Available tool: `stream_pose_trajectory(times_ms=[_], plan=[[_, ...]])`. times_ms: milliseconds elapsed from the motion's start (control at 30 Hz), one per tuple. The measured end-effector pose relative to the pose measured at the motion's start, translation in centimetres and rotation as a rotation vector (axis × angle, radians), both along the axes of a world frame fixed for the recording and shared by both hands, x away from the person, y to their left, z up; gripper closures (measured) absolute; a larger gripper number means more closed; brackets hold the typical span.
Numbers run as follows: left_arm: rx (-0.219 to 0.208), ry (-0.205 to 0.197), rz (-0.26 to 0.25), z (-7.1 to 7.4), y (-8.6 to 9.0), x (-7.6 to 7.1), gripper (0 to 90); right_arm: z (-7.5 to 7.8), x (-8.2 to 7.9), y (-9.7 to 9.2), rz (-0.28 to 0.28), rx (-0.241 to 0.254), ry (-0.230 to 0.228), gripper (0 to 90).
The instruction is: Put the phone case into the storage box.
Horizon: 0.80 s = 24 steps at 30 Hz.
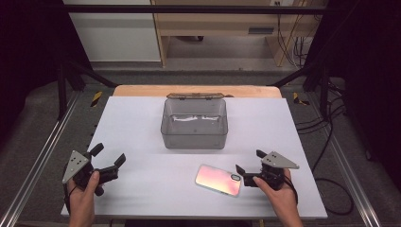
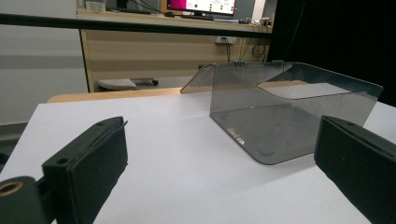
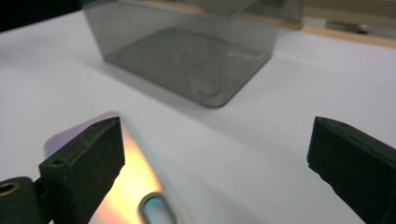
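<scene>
Left gripper [image 1: 109, 160]: jaws wide open, holding nothing, well to the left of the box [image 1: 194, 124] and nearer the table's front edge; aimed toward the box's left wall in its own view [image 2: 280, 112].

Box: smoky clear plastic, lid swung back, open and empty as far as can be seen, set mid-table.

Phone [image 1: 219, 179]: flat on the white table [image 1: 142, 118], in front of the box and a little to its right, shiny back up, camera end toward the right gripper. Long axis roughly left-right, slightly slanted.

Right gripper [image 1: 247, 162]: jaws spread wide, empty, just beside the phone's right end. In its own view, phone [image 3: 135, 186] low under the left-hand jaw, off centre. Clearly the nearer hand; likely needs a shift over the phone before closing across its short width.
</scene>
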<state>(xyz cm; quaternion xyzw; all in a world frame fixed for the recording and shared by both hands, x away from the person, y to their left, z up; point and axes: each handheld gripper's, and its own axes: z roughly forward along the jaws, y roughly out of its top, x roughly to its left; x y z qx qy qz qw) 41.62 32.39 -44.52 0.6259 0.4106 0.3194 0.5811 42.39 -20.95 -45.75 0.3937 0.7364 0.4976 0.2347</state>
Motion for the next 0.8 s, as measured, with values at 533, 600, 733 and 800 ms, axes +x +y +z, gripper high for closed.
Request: stream_pose_trajectory(times_ms=[533,600,733,800], plan=[[0.003,0.006,-0.004,0.0,-0.1,0.0,2.9,-1.1,1.3,2.0,-0.028,-0.132,0.114,59.6],[0.003,0.007,-0.003,0.0,0.0,0.0,2.9,-1.5,1.3,2.2,-0.012,-0.156,0.139,69.7],[0.0,0.011,-0.003,-0.1,0.0,0.1,2.9,-2.2,1.5,2.5,0.013,-0.207,0.177,79.6],[0.0,0.011,-0.003,-0.1,0.0,0.1,2.9,-2.5,1.6,2.4,0.021,-0.209,0.202,82.6]])
